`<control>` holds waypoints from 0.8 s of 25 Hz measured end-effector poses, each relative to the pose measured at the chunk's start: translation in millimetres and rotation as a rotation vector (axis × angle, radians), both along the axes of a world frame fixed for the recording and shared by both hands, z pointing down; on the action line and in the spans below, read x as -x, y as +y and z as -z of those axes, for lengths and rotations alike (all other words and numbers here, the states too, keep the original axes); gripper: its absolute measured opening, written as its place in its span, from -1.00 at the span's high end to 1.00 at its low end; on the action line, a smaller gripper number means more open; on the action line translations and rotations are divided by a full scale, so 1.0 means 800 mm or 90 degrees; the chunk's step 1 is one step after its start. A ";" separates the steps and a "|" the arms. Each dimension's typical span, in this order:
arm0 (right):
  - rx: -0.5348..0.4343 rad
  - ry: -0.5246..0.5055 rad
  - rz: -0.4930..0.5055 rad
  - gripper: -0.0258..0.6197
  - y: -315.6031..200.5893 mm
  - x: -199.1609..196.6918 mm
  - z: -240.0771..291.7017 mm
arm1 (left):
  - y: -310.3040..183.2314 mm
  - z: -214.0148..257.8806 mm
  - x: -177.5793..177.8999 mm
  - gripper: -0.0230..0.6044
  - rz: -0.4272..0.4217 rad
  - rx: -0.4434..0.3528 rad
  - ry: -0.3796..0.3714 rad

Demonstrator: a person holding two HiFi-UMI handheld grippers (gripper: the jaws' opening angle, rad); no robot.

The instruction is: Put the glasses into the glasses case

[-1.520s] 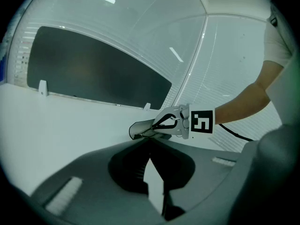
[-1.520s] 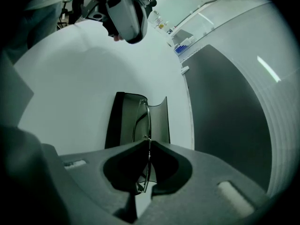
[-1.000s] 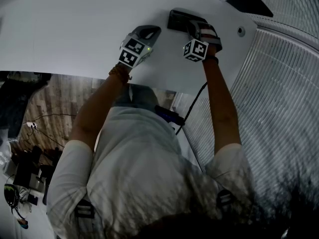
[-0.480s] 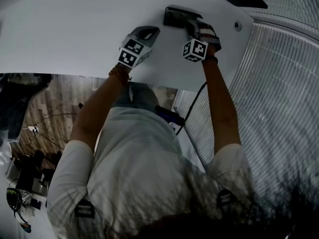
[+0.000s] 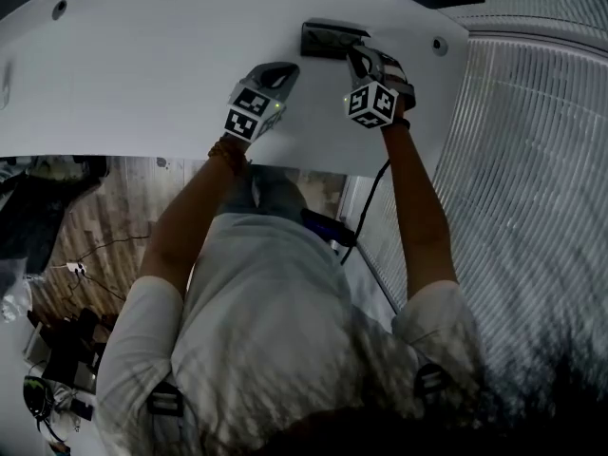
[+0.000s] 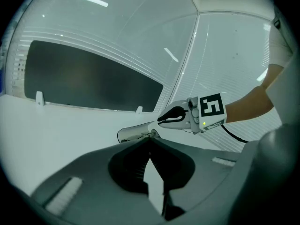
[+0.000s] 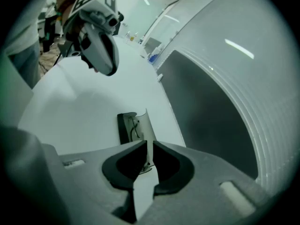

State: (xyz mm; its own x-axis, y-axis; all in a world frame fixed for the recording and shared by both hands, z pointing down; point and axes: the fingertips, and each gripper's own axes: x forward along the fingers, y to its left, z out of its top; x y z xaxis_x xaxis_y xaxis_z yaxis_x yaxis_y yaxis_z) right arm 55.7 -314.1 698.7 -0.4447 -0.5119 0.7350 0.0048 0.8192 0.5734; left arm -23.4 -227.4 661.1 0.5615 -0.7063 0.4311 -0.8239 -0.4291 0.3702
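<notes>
Right gripper view gives the best look at the glasses [image 7: 133, 129]: thin dark wire, seemingly lying inside the open glasses case [image 7: 121, 129] at the far edge of the table [image 5: 142, 65]. Frames that slight are probably light and easily bent, with lenses that scratch, so a hold belongs on the bridge or a temple arm, never on the glass. The case looks rigid, dark inside and pale outside. Its lid [image 7: 146, 125] stands up like a thin curved shell, likely springy at the hinge and smooth enough to slip from a pinch.

The right hand-held gripper [image 7: 149, 144] has its jaws nearly together, pinching the free edge of that lid — a sensible place to hold it. This gripper slopes steeply down from above the case on a straight forearm. The left hand-held gripper [image 6: 150, 137] has its jaws pressed together on nothing. It hangs just beside the case and tilts down more gently — its tips aim at the lid without touching.
</notes>
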 end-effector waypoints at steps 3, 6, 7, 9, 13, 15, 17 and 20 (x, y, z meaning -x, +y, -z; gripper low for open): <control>0.003 -0.080 -0.053 0.82 -0.004 0.003 0.044 | -0.006 0.018 0.005 0.93 0.000 -0.025 -0.012; 0.014 -0.163 -0.100 0.87 0.003 0.005 0.092 | -0.011 0.045 0.009 0.93 0.010 -0.062 -0.017; 0.022 -0.193 -0.115 0.88 0.007 0.006 0.109 | -0.010 0.057 0.010 0.93 0.011 -0.073 -0.016; 0.038 -0.254 -0.143 0.91 0.018 0.008 0.142 | -0.008 0.084 0.010 0.93 0.014 -0.096 -0.010; 0.054 -0.376 -0.171 0.91 0.039 0.012 0.216 | 0.003 0.143 0.002 0.93 0.009 -0.122 0.029; 0.057 -0.441 -0.179 0.91 0.048 0.015 0.256 | 0.009 0.170 0.000 0.93 0.001 -0.136 0.042; 0.060 -0.505 -0.185 0.91 0.060 0.021 0.296 | 0.014 0.201 0.001 0.93 -0.004 -0.159 0.053; 0.062 -0.581 -0.195 0.91 0.092 0.023 0.347 | 0.033 0.253 -0.002 0.93 -0.008 -0.196 0.078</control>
